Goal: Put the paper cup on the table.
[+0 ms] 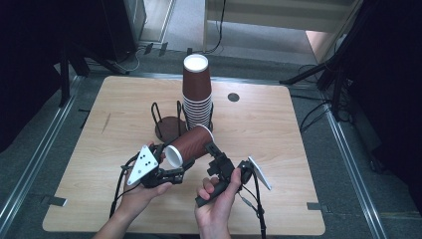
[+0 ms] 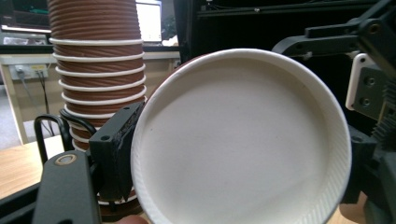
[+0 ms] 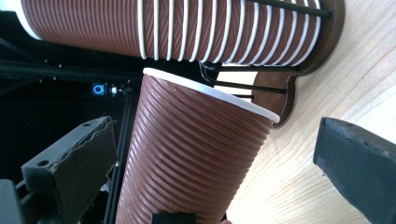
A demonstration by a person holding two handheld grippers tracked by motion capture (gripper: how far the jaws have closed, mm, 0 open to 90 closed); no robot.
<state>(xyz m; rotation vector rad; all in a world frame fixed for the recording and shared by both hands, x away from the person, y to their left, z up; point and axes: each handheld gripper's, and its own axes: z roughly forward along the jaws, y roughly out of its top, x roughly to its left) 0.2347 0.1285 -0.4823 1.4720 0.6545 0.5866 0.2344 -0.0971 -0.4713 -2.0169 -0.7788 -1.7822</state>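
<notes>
While a person's two hands work near the six o'clock edge of a light wooden table (image 1: 278, 149), the high view shows a single brown ribbed paper cup with a white rim (image 1: 190, 144) lying on its side between the two tools, its white base pointing toward seven o'clock. The left gripper (image 1: 171, 174), topped by a grey three-cornered plate with black dots, sits at the cup's base end; the right gripper (image 1: 215, 154) reaches in from five o'clock beside the cup's wall. At twelve o'clock from the cup stands a tall stack of matching brown ribbed cups (image 1: 197, 92) in a dark round-based wire holder (image 1: 166, 124), one bay of which is bare.

From the left gripper view, the cup's round white base (image 2: 240, 140) faces the camera, with a black jaw pressed against its edge at nine o'clock and the other at three o'clock, so this tool grips the cup. The stack (image 2: 95, 70) rises at eleven o'clock.

From the right gripper view, the ribbed cup (image 3: 187, 158) runs between two black jaws standing wide, clear of its wall on both sides. The stack (image 3: 187, 30) crosses the top, and the holder's base (image 3: 322, 42) rests on the table (image 3: 327, 93) at one o'clock.
</notes>
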